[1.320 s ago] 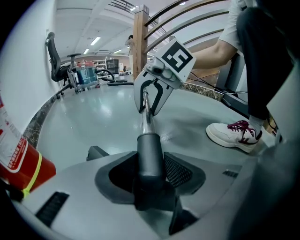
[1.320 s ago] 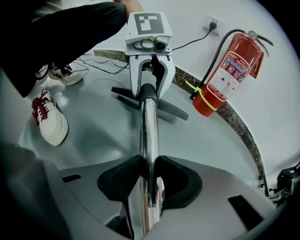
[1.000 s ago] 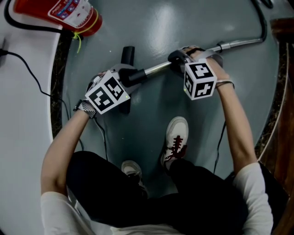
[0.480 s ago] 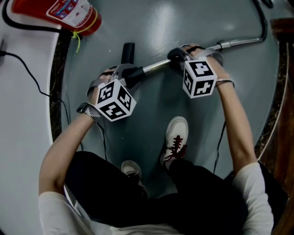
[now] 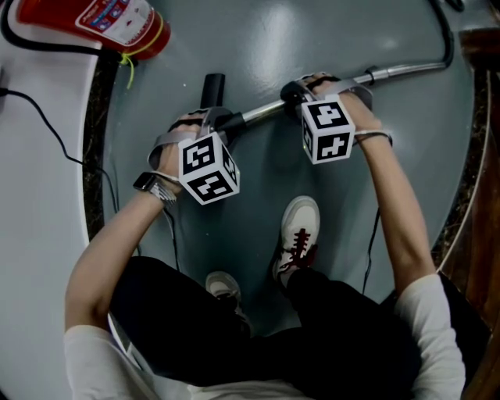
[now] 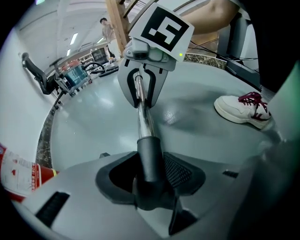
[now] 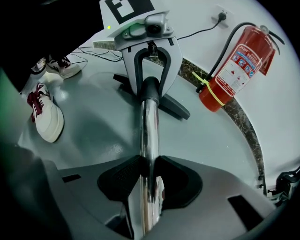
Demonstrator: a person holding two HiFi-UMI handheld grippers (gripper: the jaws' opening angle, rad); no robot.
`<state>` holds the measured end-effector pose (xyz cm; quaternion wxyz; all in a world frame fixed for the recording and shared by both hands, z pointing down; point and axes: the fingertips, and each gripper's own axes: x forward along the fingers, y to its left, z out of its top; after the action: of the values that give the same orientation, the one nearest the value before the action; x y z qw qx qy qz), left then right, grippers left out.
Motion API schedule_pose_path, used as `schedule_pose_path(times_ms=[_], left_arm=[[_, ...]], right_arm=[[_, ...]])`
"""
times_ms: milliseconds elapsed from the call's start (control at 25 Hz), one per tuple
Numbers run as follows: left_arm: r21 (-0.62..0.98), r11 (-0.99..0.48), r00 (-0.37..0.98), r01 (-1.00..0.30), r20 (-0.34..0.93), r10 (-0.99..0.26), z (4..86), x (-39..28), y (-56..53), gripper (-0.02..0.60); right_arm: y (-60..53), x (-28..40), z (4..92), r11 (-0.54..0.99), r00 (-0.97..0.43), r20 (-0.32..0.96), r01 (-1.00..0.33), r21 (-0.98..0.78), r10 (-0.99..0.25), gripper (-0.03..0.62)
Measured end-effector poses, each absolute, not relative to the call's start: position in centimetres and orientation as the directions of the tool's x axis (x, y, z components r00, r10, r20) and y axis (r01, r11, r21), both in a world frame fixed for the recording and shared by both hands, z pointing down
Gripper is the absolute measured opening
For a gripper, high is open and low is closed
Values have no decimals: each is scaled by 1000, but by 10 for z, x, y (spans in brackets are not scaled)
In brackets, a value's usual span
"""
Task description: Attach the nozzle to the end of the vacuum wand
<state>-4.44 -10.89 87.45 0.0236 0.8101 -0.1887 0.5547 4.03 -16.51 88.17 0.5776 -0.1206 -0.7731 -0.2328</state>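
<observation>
Head view: vacuum wand lies slantwise across the grey floor, from centre frame up to the upper right, where it meets a black hose. The nozzle sits at the wand's lower-left end, its dark head running roughly top to bottom in the frame, mostly covered by the left gripper's marker cube. Left gripper is at centre left, right gripper just right of centre, both on the same line of tube and well apart from each other. Left gripper view: the left gripper has its jaws closed on the nozzle's dark neck, pads pressing it from both sides; the chrome wand enters that neck and runs up the frame to the right gripper. Right gripper view: the right gripper has its jaws clamped on the bare chrome wand; further up the frame the tube ends in the nozzle's dark collar, held in the left gripper. Red fire extinguisher lies in the upper left corner, also in the upper right of the right gripper view. White shoe with red laces is at lower centre, below the wand.
</observation>
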Motion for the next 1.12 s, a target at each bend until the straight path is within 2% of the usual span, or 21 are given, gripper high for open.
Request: schedule_pose_path(times_ms=[320, 640, 920, 1120], left_arm=[[-97, -914, 379, -394, 889, -258, 872, -42, -109, 176], [16, -858, 444, -514, 860, -250, 873, -41, -111, 175], [59, -799, 442, -599, 856, -268, 869, -40, -118, 173], [48, -800, 426, -598, 865, -266, 869, -40, -119, 173]], right_arm=[[-163, 39, 879, 863, -331, 939, 444, 240, -91, 146], [-163, 38, 879, 870, -342, 934, 424, 252, -104, 146], [-168, 37, 873, 876, -347, 930, 405, 263, -119, 146], [-168, 38, 874, 871, -335, 934, 413, 266, -126, 146]])
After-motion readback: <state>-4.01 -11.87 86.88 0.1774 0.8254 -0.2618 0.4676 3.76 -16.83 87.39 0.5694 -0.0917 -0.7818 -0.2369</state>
